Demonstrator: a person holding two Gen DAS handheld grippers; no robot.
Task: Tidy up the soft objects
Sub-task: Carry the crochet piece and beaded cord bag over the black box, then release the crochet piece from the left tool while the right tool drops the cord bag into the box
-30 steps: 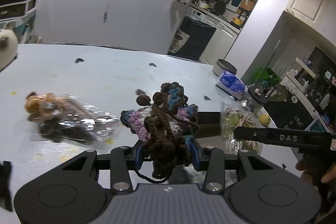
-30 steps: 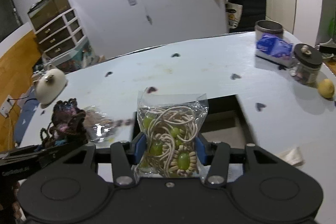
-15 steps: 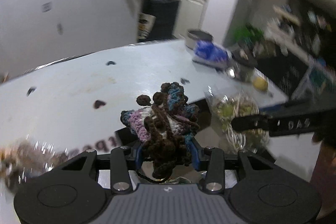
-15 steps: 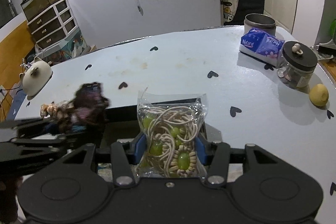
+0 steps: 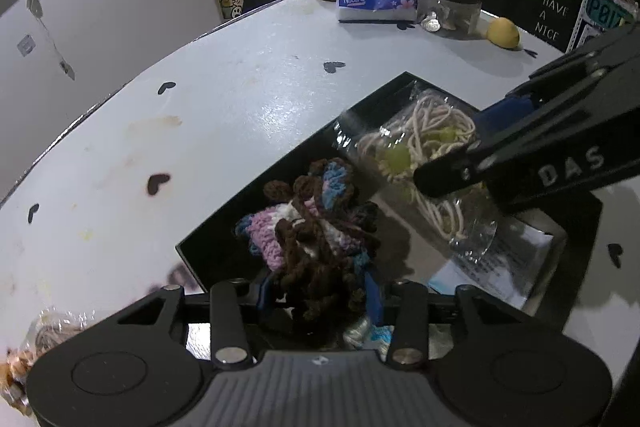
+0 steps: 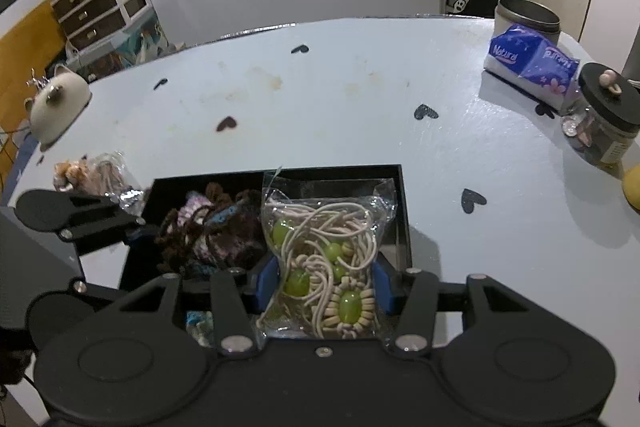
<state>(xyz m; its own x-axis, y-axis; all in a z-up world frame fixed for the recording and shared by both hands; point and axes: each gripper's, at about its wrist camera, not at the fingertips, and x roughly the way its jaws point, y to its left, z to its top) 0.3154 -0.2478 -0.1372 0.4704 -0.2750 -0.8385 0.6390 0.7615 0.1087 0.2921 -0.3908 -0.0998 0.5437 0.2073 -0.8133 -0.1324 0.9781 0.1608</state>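
Left gripper (image 5: 320, 293) jaws easing apart; right gripper (image 6: 325, 285) clamped.

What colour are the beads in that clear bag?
Yellow-green beads, on beige cords; clearest in the right wrist view.

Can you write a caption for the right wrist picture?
Right gripper holds a clear bag of cream cords and green beads over a black box.

The crocheted yarn bundle (image 5: 316, 231) mixes dark brown, pink, white and blue. The clear plastic bag (image 6: 326, 263) shows cream cords with yellow-green beads. The shallow box (image 6: 402, 211) is black. The pale grey tabletop (image 6: 360, 115) carries scattered black heart marks and faint brownish stains. The tissue pack (image 6: 528, 63) is blue-violet and white.
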